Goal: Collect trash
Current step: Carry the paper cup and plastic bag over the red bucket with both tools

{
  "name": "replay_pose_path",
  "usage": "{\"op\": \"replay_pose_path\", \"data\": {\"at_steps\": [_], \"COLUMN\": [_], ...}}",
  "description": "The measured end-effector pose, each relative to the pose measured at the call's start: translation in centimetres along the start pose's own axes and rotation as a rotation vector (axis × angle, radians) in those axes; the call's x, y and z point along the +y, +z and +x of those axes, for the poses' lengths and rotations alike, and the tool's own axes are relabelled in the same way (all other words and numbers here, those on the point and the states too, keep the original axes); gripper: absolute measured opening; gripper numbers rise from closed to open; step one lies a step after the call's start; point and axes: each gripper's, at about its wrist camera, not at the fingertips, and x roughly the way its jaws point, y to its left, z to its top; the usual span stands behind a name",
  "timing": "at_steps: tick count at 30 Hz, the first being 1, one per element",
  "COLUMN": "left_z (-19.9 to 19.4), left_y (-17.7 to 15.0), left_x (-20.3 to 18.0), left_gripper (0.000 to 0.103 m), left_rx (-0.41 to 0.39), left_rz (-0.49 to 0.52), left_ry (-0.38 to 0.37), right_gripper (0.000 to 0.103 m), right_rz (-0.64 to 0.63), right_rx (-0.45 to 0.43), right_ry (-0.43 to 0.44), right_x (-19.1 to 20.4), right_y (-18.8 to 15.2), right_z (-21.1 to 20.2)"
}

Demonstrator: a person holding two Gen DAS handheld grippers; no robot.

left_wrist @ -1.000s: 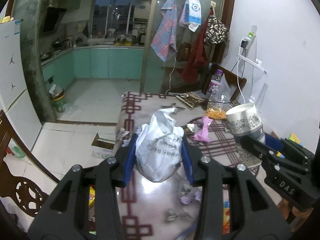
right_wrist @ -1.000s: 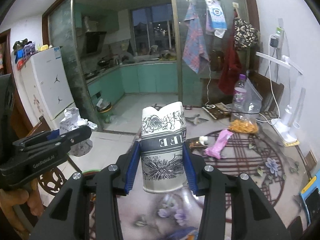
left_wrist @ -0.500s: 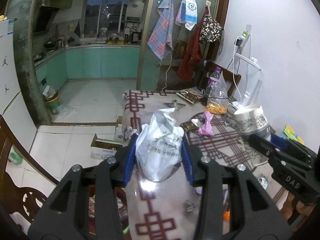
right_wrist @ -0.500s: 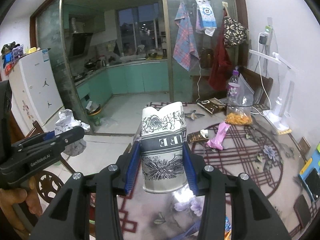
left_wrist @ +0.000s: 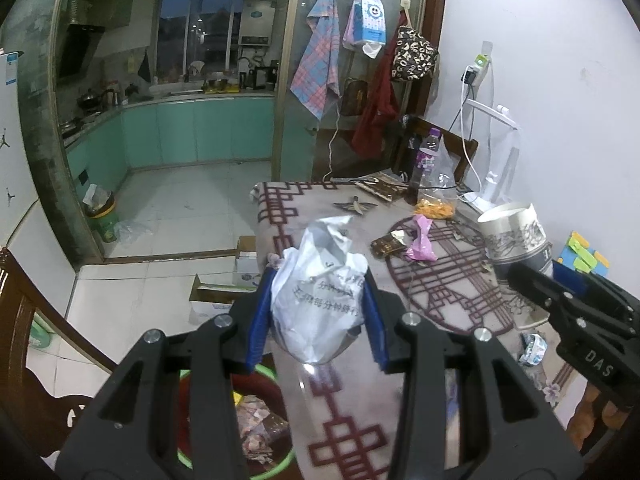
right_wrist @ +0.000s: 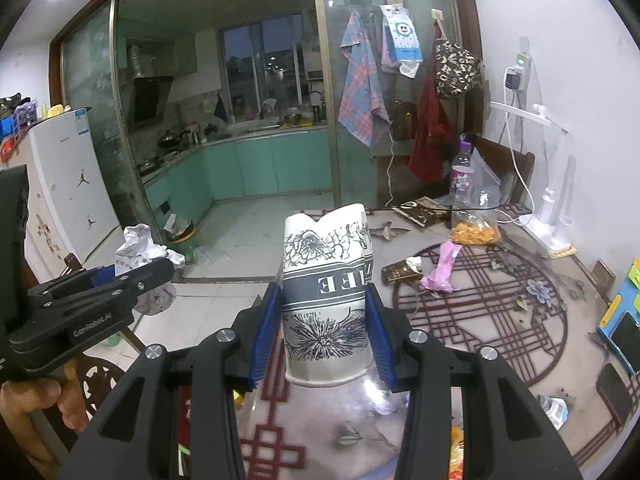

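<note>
My left gripper is shut on a crumpled white plastic bag and holds it above the table's near left edge. My right gripper is shut on a paper cup with black flower print, held upright above the table. The cup also shows at the right of the left wrist view, and the bag at the left of the right wrist view. A green-rimmed trash bin with scraps inside sits on the floor below the left gripper. A pink wrapper and a brown wrapper lie on the table.
The table has a patterned cloth; on it stand a water bottle, a bag of orange snacks and a white desk lamp. A wooden chair stands at the left. Cardboard boxes lie on the floor.
Both grippers have drawn back and up from the table with their loads still held. The green bin has come into view below the left gripper.
</note>
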Motion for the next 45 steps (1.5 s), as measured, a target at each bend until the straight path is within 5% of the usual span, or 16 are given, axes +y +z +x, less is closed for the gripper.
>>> {"op": "replay_pose_path", "data": {"at_steps": [22,45], "left_z": [-1.7,0.7], "left_y": [-2.0,-3.6], "left_x": [10.4,15.7], "left_gripper": [0.041,0.041], "left_rx": [0.021,0.104], "left_rz": [-0.129,-0.181], "left_ry": [0.201,0.241], "right_gripper": [0.041,0.041], "right_rz": [-0.135,-0.184], "right_rx": [0.078,0.247], "right_ry": [0.205,0.271], "right_x": [10.2,15.4], "right_y": [-0.1,-2.1], "right_z": [4.7,10.5]}}
